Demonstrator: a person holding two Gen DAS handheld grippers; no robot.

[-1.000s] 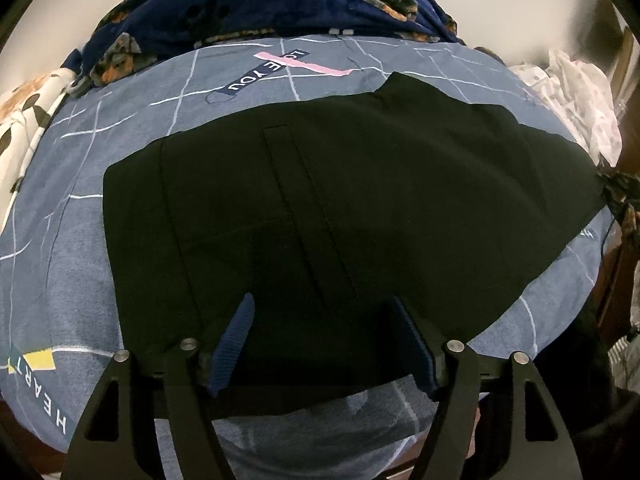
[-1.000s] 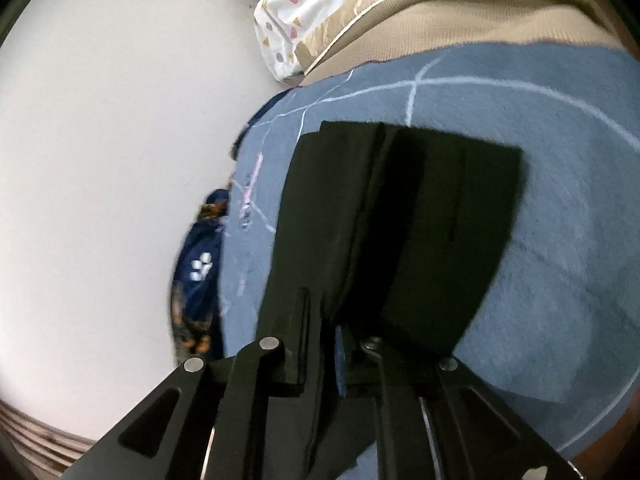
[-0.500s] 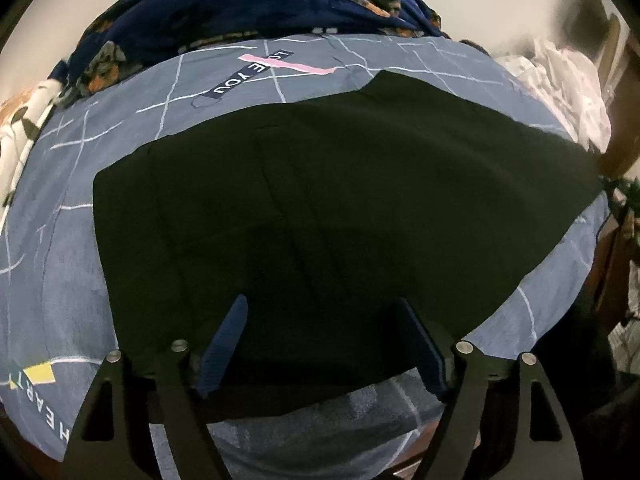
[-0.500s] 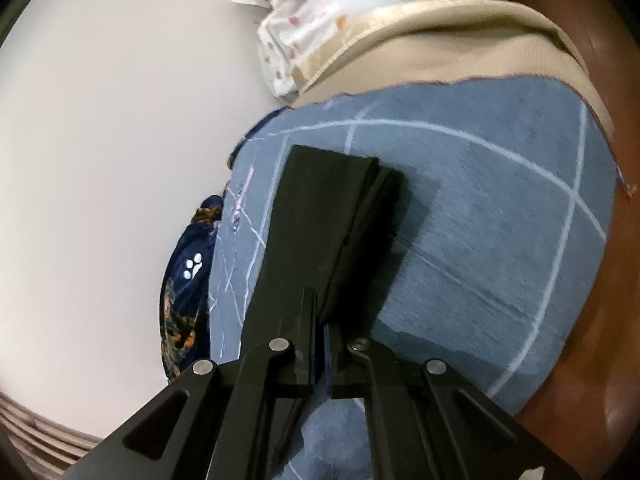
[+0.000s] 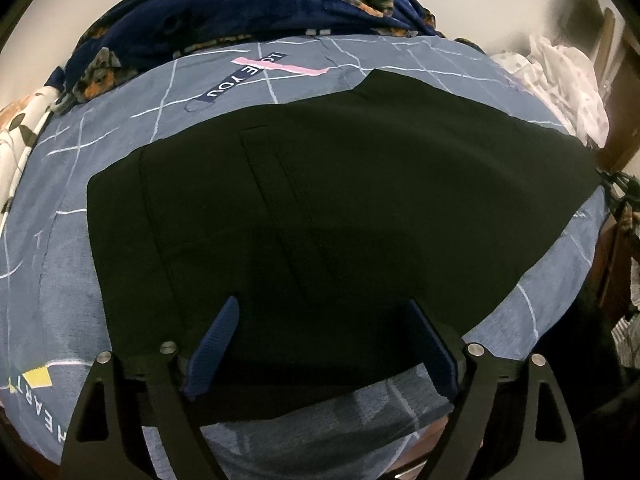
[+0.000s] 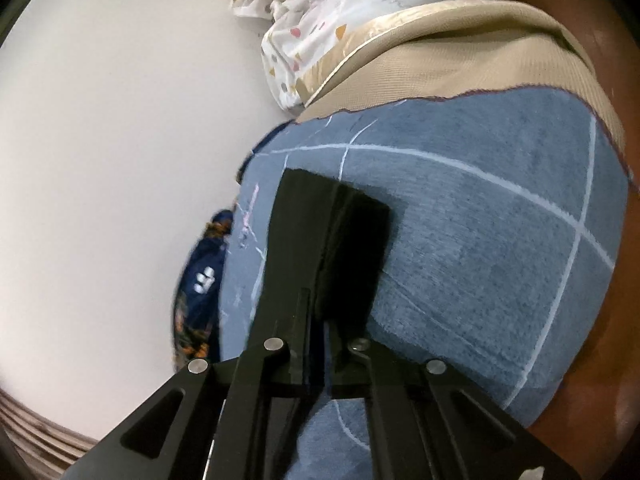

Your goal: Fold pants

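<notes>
1. Blue grid-lined bedspread (image 5: 60, 240) over a beige mattress (image 6: 460, 52); pale wall behind, wooden floor at the right edge.
2. Black pants (image 5: 360, 200) spread flat across the bedspread in the left wrist view; seen edge-on as a narrow folded strip (image 6: 304, 240) in the right wrist view only.
3. Navy dog-print blanket (image 5: 260, 4) beyond the far edge; white patterned cloth (image 6: 320, 20) at the corner.
4. Left gripper (image 5: 324, 344) opening, blue pads clear of the fabric.
5. Right gripper (image 6: 320, 344) clamped on the pants' edge.
</notes>
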